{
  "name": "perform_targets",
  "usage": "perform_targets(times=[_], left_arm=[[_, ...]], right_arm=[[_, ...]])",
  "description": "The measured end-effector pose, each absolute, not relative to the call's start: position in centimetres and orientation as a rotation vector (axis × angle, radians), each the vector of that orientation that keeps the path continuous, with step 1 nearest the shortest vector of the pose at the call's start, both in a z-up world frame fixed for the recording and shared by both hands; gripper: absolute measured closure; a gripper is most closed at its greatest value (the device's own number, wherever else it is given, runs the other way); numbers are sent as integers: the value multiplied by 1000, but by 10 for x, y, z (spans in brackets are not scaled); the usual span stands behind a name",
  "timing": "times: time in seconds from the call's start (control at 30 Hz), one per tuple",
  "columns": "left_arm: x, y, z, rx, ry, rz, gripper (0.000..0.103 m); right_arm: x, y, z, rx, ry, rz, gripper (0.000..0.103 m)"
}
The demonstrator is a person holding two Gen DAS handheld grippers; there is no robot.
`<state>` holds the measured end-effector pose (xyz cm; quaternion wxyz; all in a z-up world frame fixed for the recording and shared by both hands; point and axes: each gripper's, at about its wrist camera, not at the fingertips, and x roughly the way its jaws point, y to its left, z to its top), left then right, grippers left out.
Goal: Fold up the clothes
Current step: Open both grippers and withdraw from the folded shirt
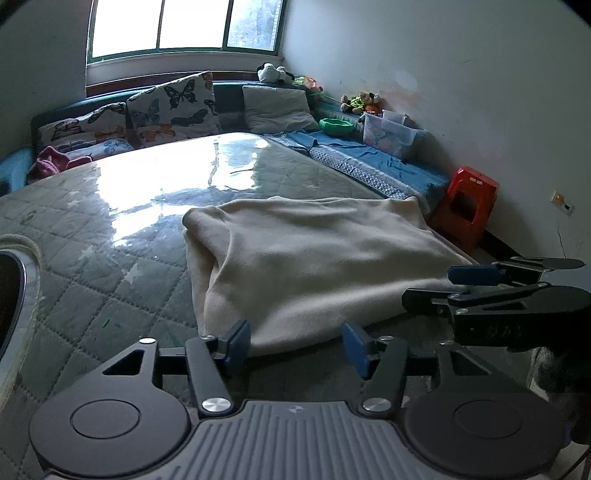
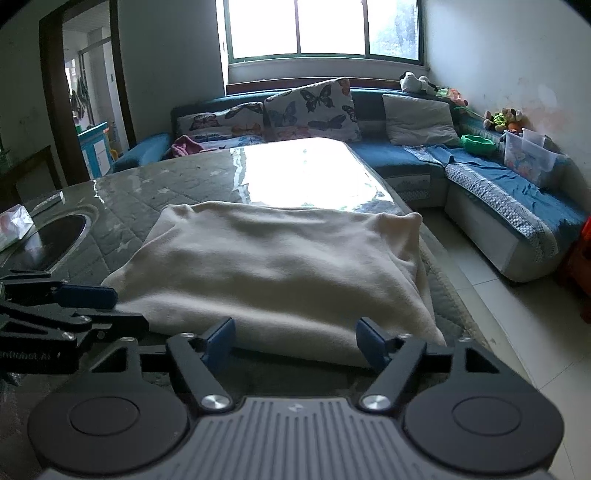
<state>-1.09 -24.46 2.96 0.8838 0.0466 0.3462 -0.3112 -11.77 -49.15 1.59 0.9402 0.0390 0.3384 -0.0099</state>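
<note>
We note a living room with a window (image 2: 321,29) at the far wall, a blue corner sofa (image 2: 491,184) beneath it, and a table under a quilted grey-green cover (image 1: 92,266) with a glossy clear sheet on top, which fills the foreground of both views. Left of the left gripper (image 1: 295,341), at the frame edge, we see a dark round recess (image 1: 11,295) with a pale rim set into the table. The left gripper's jaws stand apart, nothing pressed between the blue pads (image 1: 238,341). The near hem of the cream garment (image 1: 314,266) lies just ahead of and between them; contact we cannot confirm. The garment lies folded into a rough rectangle on the table, directly ahead of both grippers, its right side near the table edge. To the right of the left gripper we see the right gripper (image 2: 295,341), likewise with jaws spread and empty, the near hem between its pads (image 2: 221,339). Ahead and beyond the garment we record butterfly-print cushions (image 2: 314,107) and a plain grey cushion (image 2: 417,118) on the sofa. Far right of the right gripper lie a green bowl (image 2: 478,144), a clear plastic bin (image 2: 528,158), soft toys (image 2: 502,118) and a red stool (image 1: 469,199) on the tiled floor.
</note>
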Motion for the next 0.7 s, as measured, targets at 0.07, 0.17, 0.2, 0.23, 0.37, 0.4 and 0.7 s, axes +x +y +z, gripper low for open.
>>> perform_targets(times=[0.07,0.17,0.2,0.23,0.37,0.4,0.7], left_arm=[[-13,-243,29,100,720,-642,37],[-15,-241,29,100,720,-638,32],[-16,-241,29,97,720,-637,30],[-17,-240,29,96,719,-637,29],[-21,-238,30,105,706,-622,21],[-22,-237,30,106,705,-620,19],[-31,-230,32,112,687,-606,10]], right_arm=[[-120,-491,17,79,689,-27,26],[-123,-491,18,81,686,-43,17],[-125,-491,18,82,684,-48,17],[-126,-491,18,84,681,-53,17],[-132,-491,18,96,678,-71,13],[-133,-491,18,100,679,-76,13],[-142,-487,15,111,683,-108,2]])
